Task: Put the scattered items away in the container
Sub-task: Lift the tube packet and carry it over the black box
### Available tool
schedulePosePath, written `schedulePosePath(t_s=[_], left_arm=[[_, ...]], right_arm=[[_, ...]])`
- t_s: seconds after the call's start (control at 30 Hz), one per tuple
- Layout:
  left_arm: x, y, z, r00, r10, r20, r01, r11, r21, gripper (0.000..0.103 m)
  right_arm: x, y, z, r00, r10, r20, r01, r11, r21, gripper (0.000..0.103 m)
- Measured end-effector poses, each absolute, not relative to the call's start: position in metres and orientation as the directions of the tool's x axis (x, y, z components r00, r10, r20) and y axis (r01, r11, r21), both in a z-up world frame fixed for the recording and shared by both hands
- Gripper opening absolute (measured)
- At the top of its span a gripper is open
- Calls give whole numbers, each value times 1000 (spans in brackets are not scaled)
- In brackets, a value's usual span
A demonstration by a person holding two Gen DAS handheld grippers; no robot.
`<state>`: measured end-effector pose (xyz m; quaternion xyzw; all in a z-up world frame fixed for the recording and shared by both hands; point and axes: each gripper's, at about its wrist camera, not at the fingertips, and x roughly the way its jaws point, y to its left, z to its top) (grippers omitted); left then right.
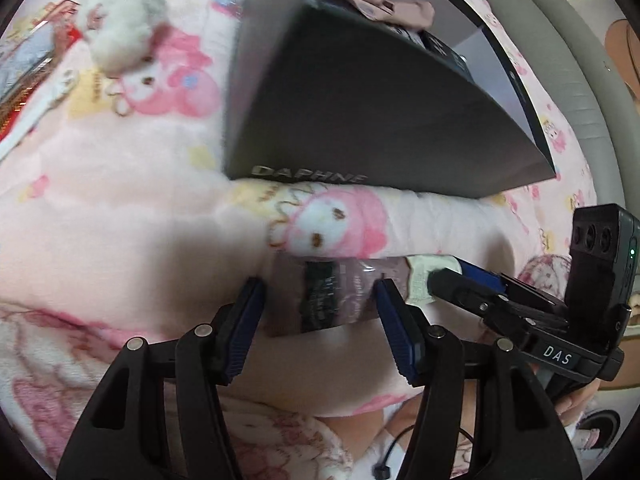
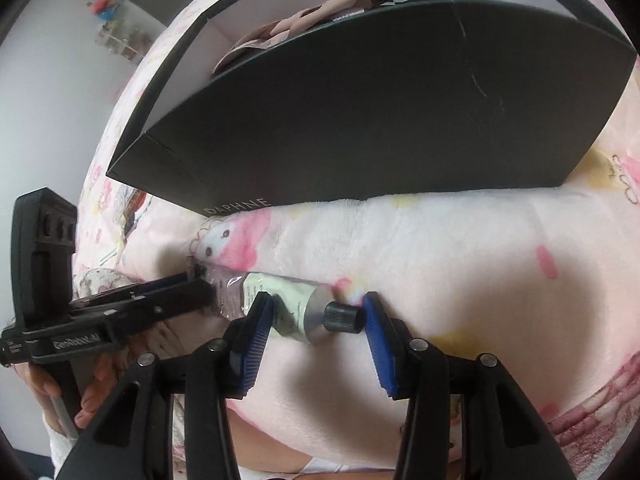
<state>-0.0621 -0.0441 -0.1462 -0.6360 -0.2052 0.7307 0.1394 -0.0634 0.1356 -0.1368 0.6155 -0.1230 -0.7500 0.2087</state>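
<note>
A dark grey box marked DAPHNE [image 1: 360, 112] stands on the pink blanket, with pink fabric and a black packet inside; it also shows in the right wrist view [image 2: 380, 120]. My left gripper [image 1: 320, 304] is open, its fingers either side of a mauve plastic packet [image 1: 332, 300] lying on the blanket. My right gripper [image 2: 316, 314] is open around a white tube with a black cap [image 2: 304, 312], which lies beside the packet [image 2: 224, 288]. The tube's end [image 1: 420, 280] shows in the left wrist view by the right gripper's fingertip.
A white plush toy [image 1: 120, 28] lies at the far left with a red and silver packet [image 1: 24, 68] and a white strip. A grey cushioned edge [image 1: 580, 60] runs along the right. A cable [image 1: 396, 448] lies near my body.
</note>
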Motion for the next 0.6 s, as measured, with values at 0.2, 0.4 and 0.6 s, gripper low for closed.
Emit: schedulePosePath(t_s=[0.2, 0.4, 0.6], left_arm=[[-52, -39, -125, -195, 466, -863, 83, -869, -488, 60], [-48, -26, -58, -305, 457, -835, 25, -873, -487, 60], [-103, -30, -2, -410, 446, -795, -24, -877, -480, 60]], right_arm=[[-62, 137, -126, -188, -503, -844, 173, -863, 475, 42], [-56, 150, -76, -282, -525, -803, 206, -851, 484, 42], [-86, 159, -5, -425, -538, -728, 290, -843, 453, 42]])
